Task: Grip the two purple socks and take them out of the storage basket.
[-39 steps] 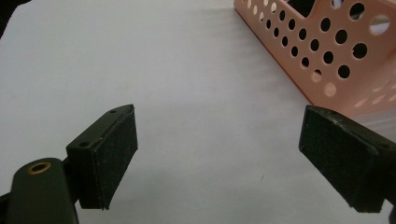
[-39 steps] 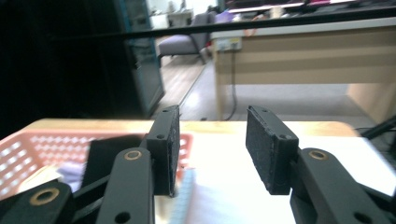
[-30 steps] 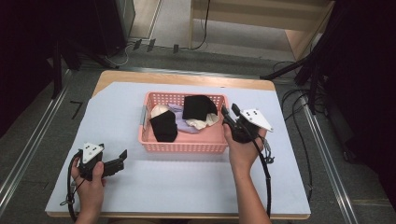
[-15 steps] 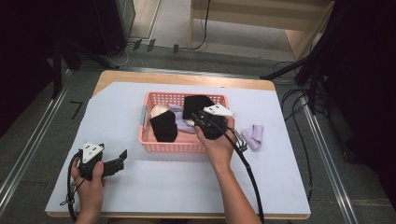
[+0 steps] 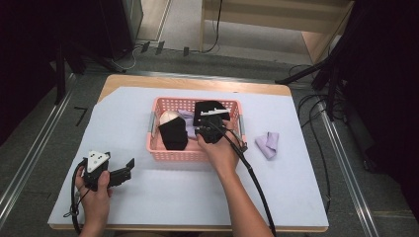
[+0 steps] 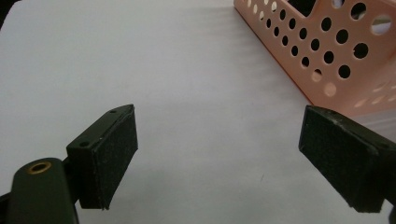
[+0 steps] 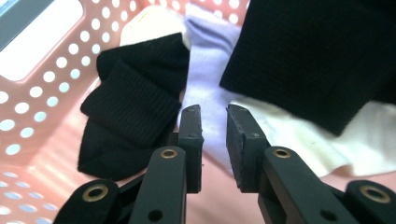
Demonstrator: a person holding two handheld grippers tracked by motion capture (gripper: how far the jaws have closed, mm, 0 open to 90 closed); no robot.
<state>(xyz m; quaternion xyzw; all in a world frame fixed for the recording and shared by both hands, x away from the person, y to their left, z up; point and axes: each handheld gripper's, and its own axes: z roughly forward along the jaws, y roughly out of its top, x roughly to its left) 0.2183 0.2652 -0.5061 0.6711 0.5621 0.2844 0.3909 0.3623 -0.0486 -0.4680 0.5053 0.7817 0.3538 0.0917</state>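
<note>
A pink perforated basket (image 5: 183, 156) sits mid-table holding two black socks (image 5: 173, 134) (image 5: 210, 107), a cream one (image 5: 168, 117) and a lavender sock (image 5: 188, 121). My right gripper (image 5: 202, 131) reaches down into the basket. In the right gripper view its jaws (image 7: 214, 114) stand only a narrow gap apart, pressed onto the lavender sock (image 7: 205, 60), whose fabric shows in the gap. A black sock (image 7: 130, 102) lies to their left and a larger black one (image 7: 317, 56) at upper right. My left gripper (image 5: 129, 169) rests on the table at front left, wide open (image 6: 224, 158) and holding nothing.
Another lavender sock (image 5: 268, 144) lies on the white table cover right of the basket. The basket's corner (image 6: 327, 51) is close ahead of the left gripper. Cables trail from both grippers toward the table's front edge.
My right gripper left a lavender sock on the table right of the basket, swung back left and dropped into the basket. The left gripper has stayed where it was.
</note>
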